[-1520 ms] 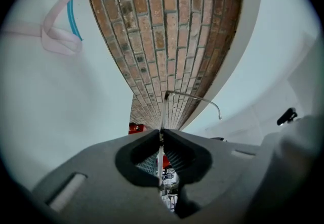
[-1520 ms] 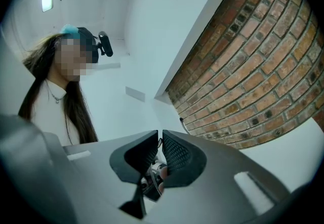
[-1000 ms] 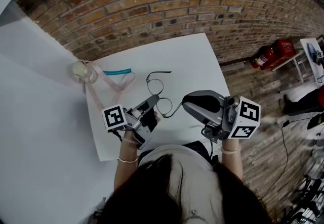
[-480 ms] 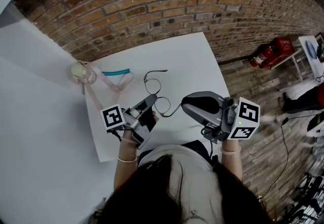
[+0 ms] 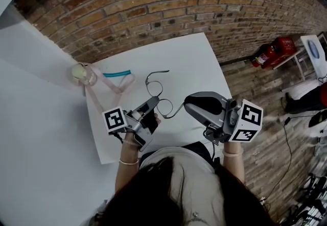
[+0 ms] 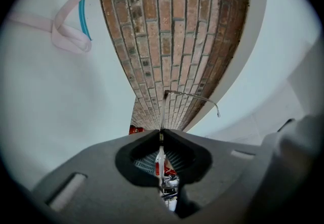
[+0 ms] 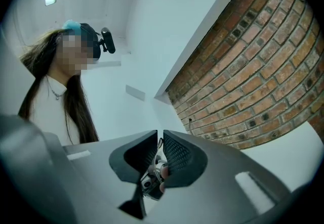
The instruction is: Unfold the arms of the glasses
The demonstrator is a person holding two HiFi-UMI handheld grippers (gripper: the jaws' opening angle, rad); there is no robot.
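- The glasses are being held over the near part of the white table, between the two grippers.
- The thin frame is being pinched by the left gripper; in the left gripper view its jaws are being pressed together on the wire, with no gap showing.
- The far arm of the glasses is being shown swung out from the frame, its curved tip turned downward against the brick wall.
- The near arm is being led across to the right gripper.
- In the right gripper view the jaws are being kept nearly together, only a narrow slit apart, on a thin dark piece that seems to be that arm's tip.
- A pink strap and a teal strip are being left at the table's far left, well apart from the glasses.
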